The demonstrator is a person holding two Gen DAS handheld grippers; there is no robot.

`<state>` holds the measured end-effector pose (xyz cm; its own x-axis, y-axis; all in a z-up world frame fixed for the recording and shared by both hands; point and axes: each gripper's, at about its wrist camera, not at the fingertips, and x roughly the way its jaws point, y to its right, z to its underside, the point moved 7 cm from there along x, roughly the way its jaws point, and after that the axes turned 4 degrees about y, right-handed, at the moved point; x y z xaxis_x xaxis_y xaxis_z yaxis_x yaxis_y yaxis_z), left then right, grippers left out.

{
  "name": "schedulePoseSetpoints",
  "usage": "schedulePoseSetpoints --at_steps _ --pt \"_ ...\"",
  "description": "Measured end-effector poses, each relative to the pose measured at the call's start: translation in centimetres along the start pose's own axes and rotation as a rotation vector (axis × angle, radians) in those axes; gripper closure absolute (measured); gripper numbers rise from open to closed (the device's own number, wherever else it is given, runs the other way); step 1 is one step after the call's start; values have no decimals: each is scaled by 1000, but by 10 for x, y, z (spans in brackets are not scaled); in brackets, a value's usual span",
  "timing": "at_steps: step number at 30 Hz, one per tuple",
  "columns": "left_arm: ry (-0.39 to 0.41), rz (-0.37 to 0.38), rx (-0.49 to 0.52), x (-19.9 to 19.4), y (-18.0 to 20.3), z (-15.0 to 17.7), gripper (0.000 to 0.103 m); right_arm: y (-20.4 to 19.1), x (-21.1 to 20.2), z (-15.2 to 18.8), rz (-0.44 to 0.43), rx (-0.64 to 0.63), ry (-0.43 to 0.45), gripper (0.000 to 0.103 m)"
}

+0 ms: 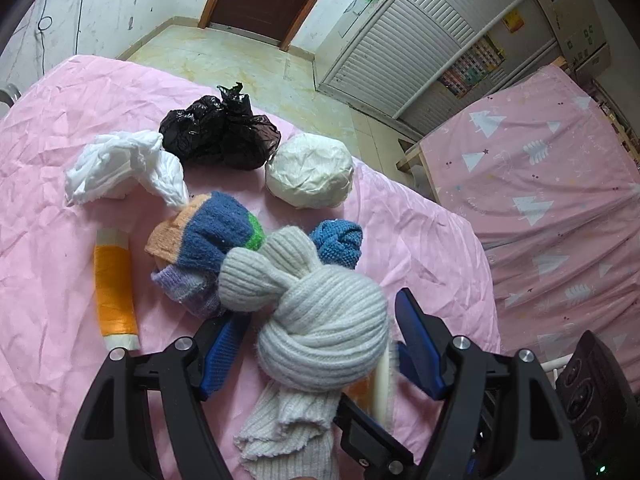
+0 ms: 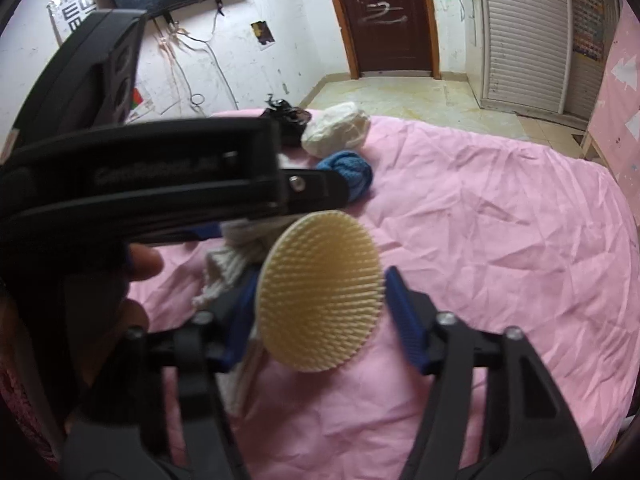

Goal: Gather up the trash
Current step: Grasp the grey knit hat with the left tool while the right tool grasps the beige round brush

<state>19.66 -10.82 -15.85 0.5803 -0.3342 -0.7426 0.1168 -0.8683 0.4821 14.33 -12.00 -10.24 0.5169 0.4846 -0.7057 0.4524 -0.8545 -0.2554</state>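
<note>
On the pink bed sheet [image 1: 48, 200] lie a black plastic bag [image 1: 220, 132], a white crumpled bag [image 1: 120, 168], a white paper ball [image 1: 310, 176], an orange tube [image 1: 114, 292], a multicoloured sock bundle [image 1: 204, 240] and a blue knit ball [image 1: 338, 242]. My left gripper [image 1: 324, 320] is around a knotted white knit sock [image 1: 324, 320], its blue pads at both sides of it. My right gripper [image 2: 320, 292] is shut on a round cream bristle brush [image 2: 320, 292], close beside the left gripper [image 2: 160, 184]. The brush's edge shows in the left wrist view [image 1: 382, 384].
A second bed with a pink tree-pattern sheet [image 1: 560, 200] stands to the right. A brown door [image 2: 384, 16], white slatted wardrobe [image 1: 404, 52] and tiled floor [image 1: 224, 60] lie beyond. The right part of the sheet [image 2: 500, 240] is bare.
</note>
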Motion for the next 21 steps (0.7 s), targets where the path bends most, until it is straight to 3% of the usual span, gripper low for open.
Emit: schedulePoseSetpoints --at_steps 2,6,10,21 --pt "4 -10 4 -1 1 1 41 0 -2 1 0 -3 2 50" --pt "2 -10 4 -2 1 2 56 0 -8 5 13 4 6 51" --pt "30 -33 40 -9 4 5 57 5 -18 9 31 23 18 51" --pt "69 3 99 -41 29 18 57 29 -70 20 86 88 105 51"
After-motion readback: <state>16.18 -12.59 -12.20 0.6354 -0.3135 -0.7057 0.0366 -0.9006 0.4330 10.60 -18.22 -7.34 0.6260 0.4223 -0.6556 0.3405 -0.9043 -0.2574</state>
